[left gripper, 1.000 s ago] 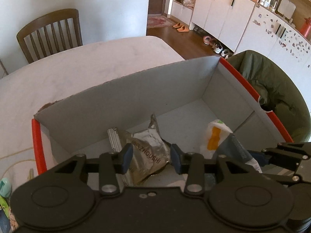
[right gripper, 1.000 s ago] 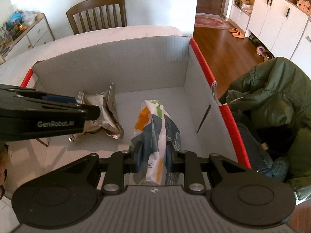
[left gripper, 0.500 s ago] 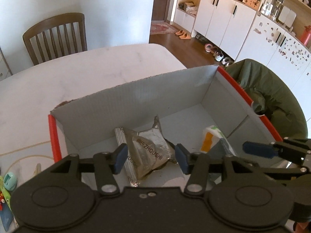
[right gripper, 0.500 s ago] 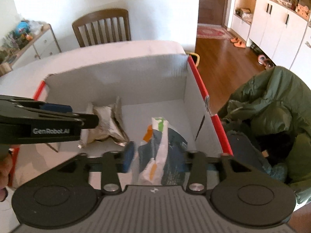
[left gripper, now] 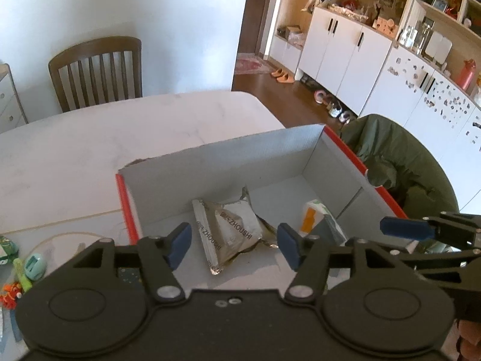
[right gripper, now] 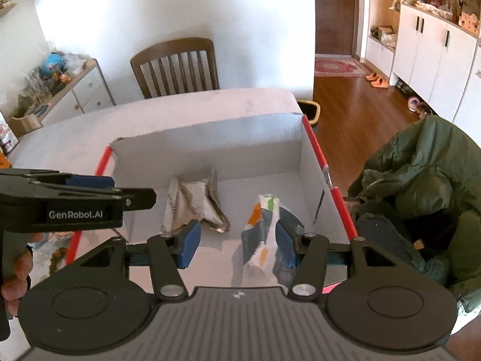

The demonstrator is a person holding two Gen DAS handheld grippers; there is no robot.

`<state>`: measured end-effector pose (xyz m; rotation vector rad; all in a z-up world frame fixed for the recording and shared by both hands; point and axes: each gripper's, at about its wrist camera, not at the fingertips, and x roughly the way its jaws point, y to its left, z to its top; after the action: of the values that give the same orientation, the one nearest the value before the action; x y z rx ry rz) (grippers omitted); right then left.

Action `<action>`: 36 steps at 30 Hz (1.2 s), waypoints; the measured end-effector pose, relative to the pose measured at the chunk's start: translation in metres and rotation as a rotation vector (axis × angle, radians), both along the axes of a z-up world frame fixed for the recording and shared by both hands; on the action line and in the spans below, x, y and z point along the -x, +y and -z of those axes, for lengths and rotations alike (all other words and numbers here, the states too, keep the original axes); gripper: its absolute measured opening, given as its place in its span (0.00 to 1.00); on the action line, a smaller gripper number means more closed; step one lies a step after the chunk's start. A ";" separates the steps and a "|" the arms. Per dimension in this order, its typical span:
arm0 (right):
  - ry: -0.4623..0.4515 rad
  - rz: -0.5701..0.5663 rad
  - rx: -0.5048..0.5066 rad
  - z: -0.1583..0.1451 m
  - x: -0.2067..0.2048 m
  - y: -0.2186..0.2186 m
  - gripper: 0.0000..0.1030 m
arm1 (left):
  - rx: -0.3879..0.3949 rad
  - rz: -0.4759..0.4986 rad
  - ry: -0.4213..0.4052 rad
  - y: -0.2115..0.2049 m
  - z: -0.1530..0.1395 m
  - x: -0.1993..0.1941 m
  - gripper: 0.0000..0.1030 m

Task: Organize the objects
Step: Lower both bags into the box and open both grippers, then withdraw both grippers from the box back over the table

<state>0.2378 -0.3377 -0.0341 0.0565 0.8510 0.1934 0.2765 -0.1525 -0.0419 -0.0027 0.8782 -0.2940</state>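
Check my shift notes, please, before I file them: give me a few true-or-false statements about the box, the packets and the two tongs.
1. Both packets lie inside the box. True.
2. The right tongs are shut on the white, grey and orange packet. False: they are open, and the packet lies on the box floor.
3. The silver packet lies on the table outside the box. False: it lies on the box floor.
4. The left tongs are open and hold nothing. True.
5. A green jacket sits beside the box's right wall. True.
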 end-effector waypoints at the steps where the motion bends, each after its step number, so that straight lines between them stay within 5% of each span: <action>1: -0.006 -0.003 -0.004 -0.003 0.003 0.001 0.53 | 0.003 -0.002 -0.006 0.003 -0.003 0.003 0.62; 21: -0.103 -0.059 -0.041 -0.041 0.045 0.059 0.69 | 0.046 -0.088 -0.100 0.087 -0.043 0.064 0.80; 29: -0.109 -0.061 -0.077 -0.042 0.062 0.092 0.78 | 0.026 -0.134 -0.143 0.125 -0.052 0.084 0.98; 36: -0.104 -0.077 -0.088 -0.044 0.074 0.125 0.82 | 0.038 -0.176 -0.164 0.167 -0.054 0.100 0.99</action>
<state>0.1639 -0.2126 0.0099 0.0953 0.7415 0.3034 0.1763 0.0144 0.0120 -0.0896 0.7046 -0.1438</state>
